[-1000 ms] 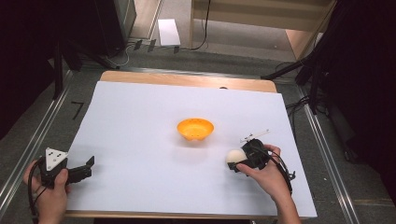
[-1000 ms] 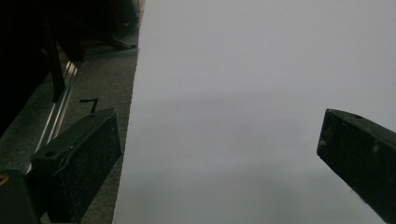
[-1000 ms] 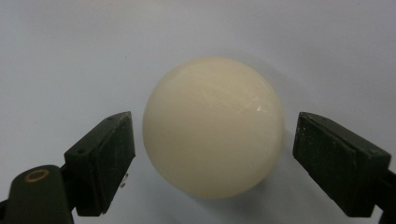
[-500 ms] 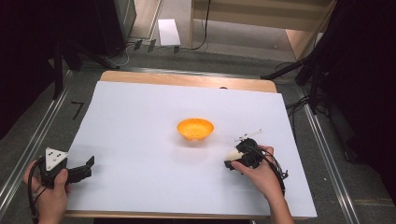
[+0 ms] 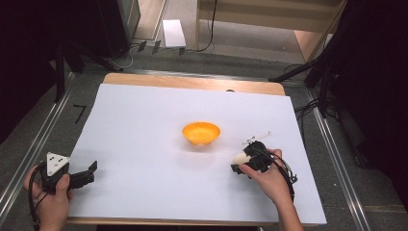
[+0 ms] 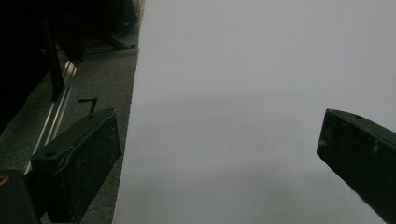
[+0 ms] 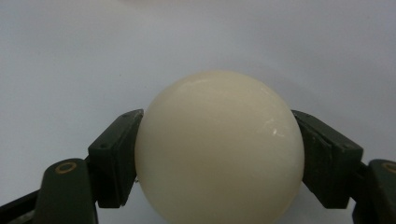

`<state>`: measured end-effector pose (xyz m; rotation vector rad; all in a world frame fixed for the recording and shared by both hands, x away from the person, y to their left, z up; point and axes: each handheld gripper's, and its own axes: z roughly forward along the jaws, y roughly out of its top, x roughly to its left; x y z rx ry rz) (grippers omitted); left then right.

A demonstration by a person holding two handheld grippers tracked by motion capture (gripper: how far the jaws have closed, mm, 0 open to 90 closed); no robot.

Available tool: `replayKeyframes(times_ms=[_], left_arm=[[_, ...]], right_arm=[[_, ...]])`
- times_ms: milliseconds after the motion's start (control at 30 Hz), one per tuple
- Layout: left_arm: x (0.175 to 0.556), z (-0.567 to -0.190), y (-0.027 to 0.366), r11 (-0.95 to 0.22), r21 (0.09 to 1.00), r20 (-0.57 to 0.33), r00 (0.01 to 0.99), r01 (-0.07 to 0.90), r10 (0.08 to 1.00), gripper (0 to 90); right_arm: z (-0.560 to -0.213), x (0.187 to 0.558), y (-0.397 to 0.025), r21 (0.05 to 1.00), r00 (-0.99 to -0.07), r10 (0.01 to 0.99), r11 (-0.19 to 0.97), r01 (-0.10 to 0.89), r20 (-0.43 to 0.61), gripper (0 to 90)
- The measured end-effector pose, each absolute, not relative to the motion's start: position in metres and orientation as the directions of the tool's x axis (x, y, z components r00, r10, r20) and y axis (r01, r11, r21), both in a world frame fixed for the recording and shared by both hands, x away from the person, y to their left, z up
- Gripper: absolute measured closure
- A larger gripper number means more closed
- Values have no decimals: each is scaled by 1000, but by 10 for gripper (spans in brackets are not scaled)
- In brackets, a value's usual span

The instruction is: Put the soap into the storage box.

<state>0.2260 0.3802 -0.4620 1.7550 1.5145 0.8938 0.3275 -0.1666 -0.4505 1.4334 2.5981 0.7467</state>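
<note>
1. The cream ball (image 7: 219,147) sat clamped between the right gripper's (image 5: 239,162) jaws, just above the white table (image 5: 144,125).
2. An orange bowl (image 5: 201,133) stood near, up-left.
3. The left gripper (image 5: 86,174) rested far left, jaws spread, empty.

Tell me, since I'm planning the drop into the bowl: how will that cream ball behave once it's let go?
The ball looks smooth and glossy, so it may slip between the flat jaws of the right hand-held gripper. Being round, it would probably roll freely on the flat white table. It shows no dent where the jaws press, so it is likely hard and might bounce in the orange bowl.
</note>
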Motion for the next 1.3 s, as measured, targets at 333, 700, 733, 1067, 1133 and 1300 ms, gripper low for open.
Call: replayKeyframes(times_ms=[333, 700, 733, 1067, 1133, 1300], left_arm=[[226, -462, 380, -125, 824, 82, 101, 553, 991, 3], [226, -462, 380, -125, 824, 81, 103, 552, 991, 3], [226, -462, 380, -124, 825, 80, 103, 552, 991, 3], [226, -462, 380, -125, 824, 81, 103, 552, 991, 3], [226, -462, 381, -126, 824, 82, 104, 553, 991, 3], [226, -462, 381, -124, 824, 78, 107, 552, 991, 3]], right_arm=[[-434, 332, -163, 482, -584, 794, 450, 752, 170, 241], [-421, 341, -152, 489, -603, 782, 469, 735, 156, 241], [-420, 342, -150, 490, -602, 783, 467, 736, 158, 241], [-415, 349, -134, 501, -621, 765, 476, 723, 169, 241], [-411, 350, -130, 501, -620, 766, 474, 724, 170, 241], [-402, 354, -120, 512, -631, 758, 482, 711, 162, 241]])
